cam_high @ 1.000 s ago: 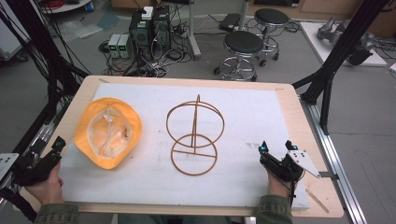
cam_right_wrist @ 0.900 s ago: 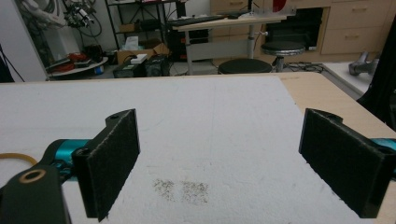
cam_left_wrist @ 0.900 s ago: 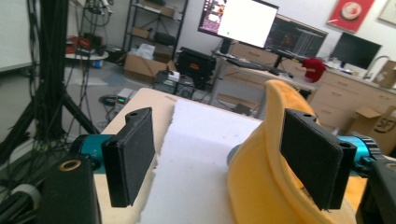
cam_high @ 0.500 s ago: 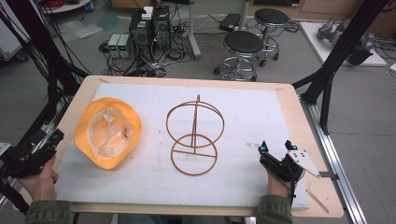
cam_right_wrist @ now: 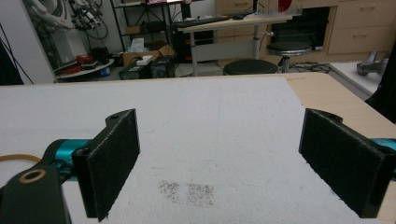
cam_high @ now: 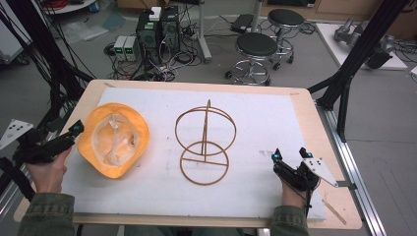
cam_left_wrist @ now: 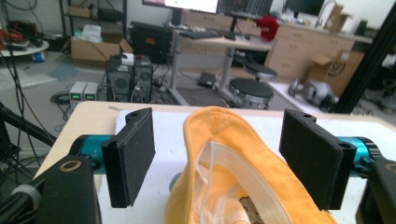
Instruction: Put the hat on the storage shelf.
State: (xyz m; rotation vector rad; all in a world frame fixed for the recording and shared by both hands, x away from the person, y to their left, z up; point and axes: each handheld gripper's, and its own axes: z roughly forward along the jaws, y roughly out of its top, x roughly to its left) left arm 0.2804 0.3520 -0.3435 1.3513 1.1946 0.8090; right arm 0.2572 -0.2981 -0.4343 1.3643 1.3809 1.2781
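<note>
At the far left of the high view, the left gripper (cam_high: 69,135) sits at the table's (cam_high: 305,105) left edge with its tips aimed toward the yellow hat (cam_high: 114,139), which lies crown down, its pale lining facing up, on the white mat (cam_high: 265,123). The left gripper view settles the matter: the jaws stand wide apart, and the hat's (cam_left_wrist: 233,158) near brim rises in the gap between them, closing on nothing yet. The hat lies straight ahead of that gripper and just beside it, so the left hand (cam_high: 48,172) is much the nearer of the two. The brim is roughly round, with no real long axis; what counts is that its upturned edge runs up between the pads (cam_left_wrist: 133,156), so a squeeze from here would likely pinch that edge.

Further right, near the middle of the mat, stands the wire stand (cam_high: 205,142), two hoops on a post, just beside the hat but apart from it.

At the right, the right gripper (cam_high: 290,158) rests low near the mat's front edge, well apart from the hat and with the stand between them. Its own view shows the jaws spread wide over bare mat, holding nothing
</note>
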